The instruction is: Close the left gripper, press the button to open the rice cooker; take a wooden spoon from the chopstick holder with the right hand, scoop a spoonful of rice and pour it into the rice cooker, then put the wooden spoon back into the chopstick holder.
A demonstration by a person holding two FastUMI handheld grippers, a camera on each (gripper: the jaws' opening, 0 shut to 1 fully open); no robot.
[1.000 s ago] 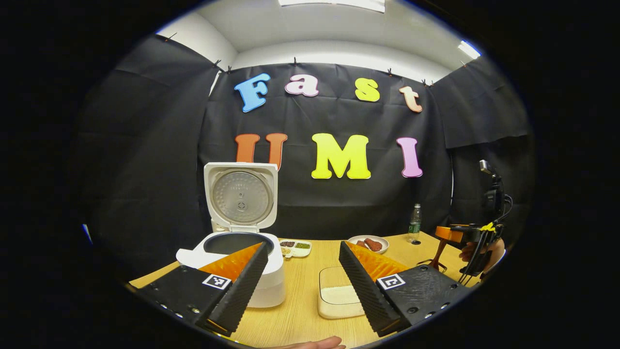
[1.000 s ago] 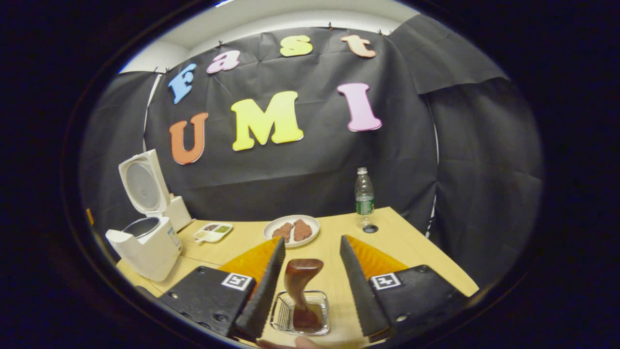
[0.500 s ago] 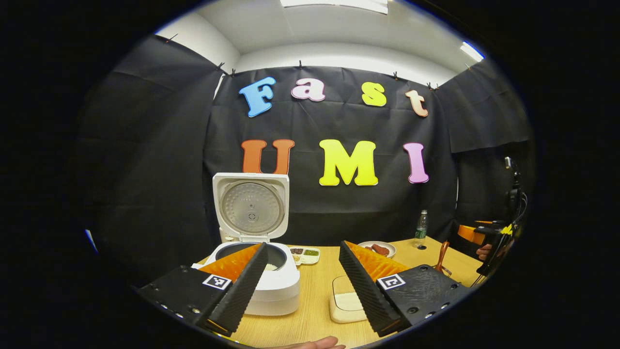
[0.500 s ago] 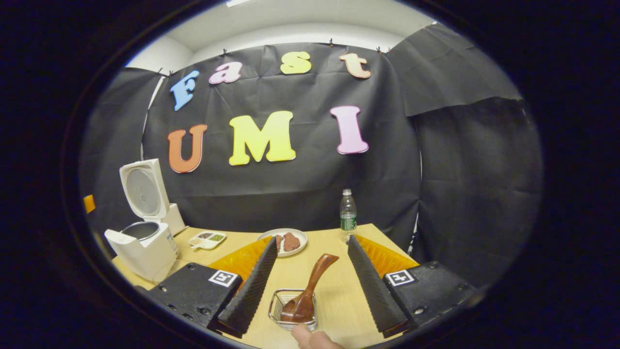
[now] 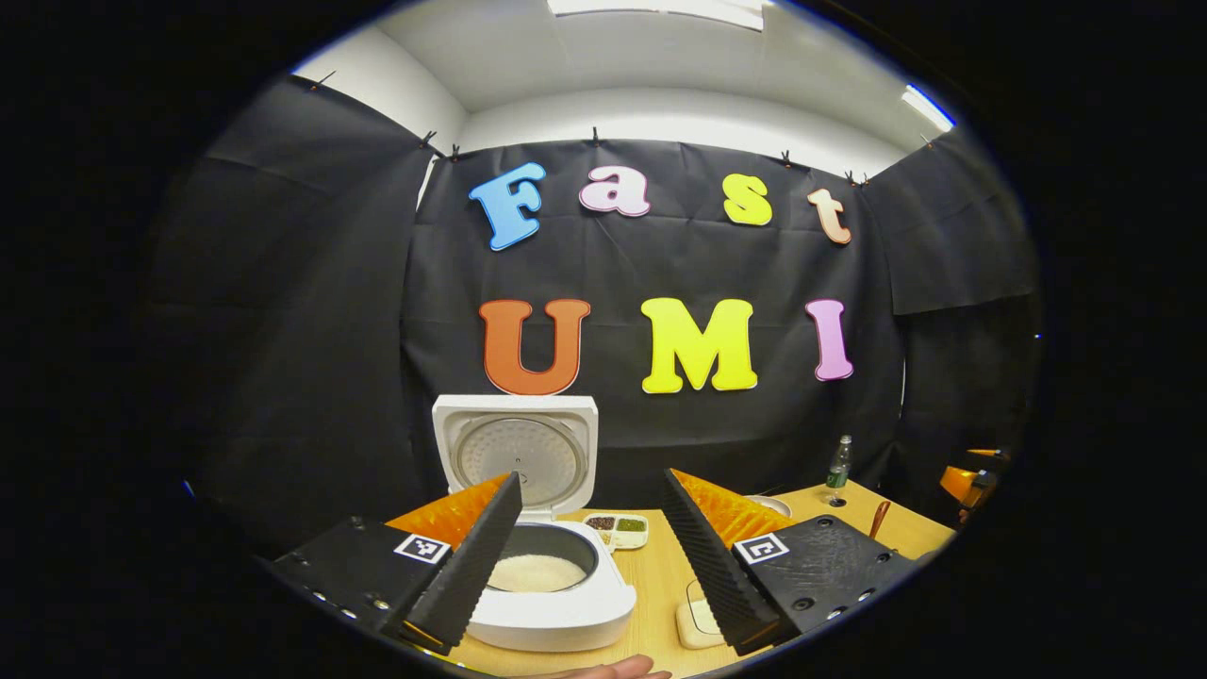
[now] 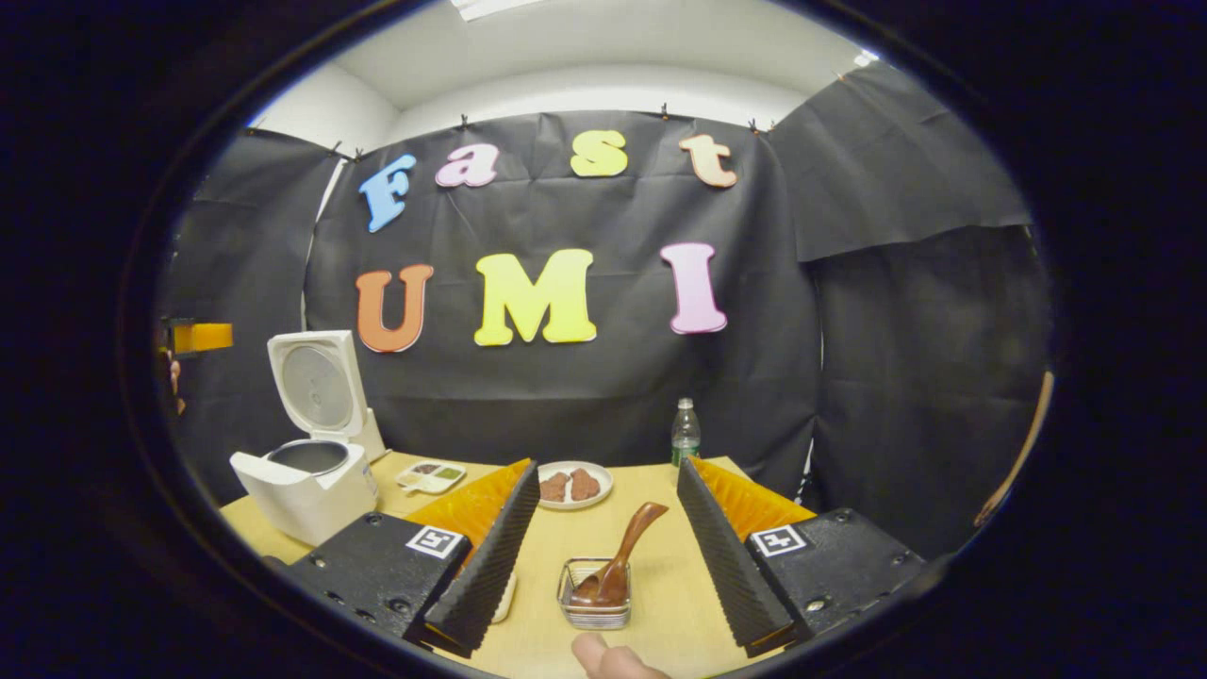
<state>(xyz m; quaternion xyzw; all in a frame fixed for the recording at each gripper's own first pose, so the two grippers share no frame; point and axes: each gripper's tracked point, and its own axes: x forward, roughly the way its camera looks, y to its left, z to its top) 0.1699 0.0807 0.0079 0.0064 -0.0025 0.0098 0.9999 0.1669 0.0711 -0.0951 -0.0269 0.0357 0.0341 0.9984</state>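
Note:
The white rice cooker (image 5: 556, 604) stands open with its lid (image 5: 517, 459) upright and white rice (image 5: 539, 572) in the pot. My left gripper (image 5: 589, 476) hovers open above its near side, holding nothing. A white rice box (image 5: 696, 620) peeks out beside the right finger. In the right gripper view the wooden spoon (image 6: 630, 552) leans in the wire chopstick holder (image 6: 594, 606), handle up to the right. My right gripper (image 6: 605, 464) is open, drawn back from the holder, touching nothing. The cooker (image 6: 311, 476) sits far left there.
On the wooden table (image 6: 660, 618) are a plate of meat (image 6: 570, 486), a divided condiment tray (image 6: 432, 474) and a water bottle (image 6: 686, 434) near the back. A thumb (image 6: 603, 655) shows at the bottom edge. The other gripper (image 6: 193, 337) hangs at the far left.
The right gripper has pulled back from the spoon, which stays leaning in the holder. The left gripper has swung left and over the cooker, so the rice inside now shows.

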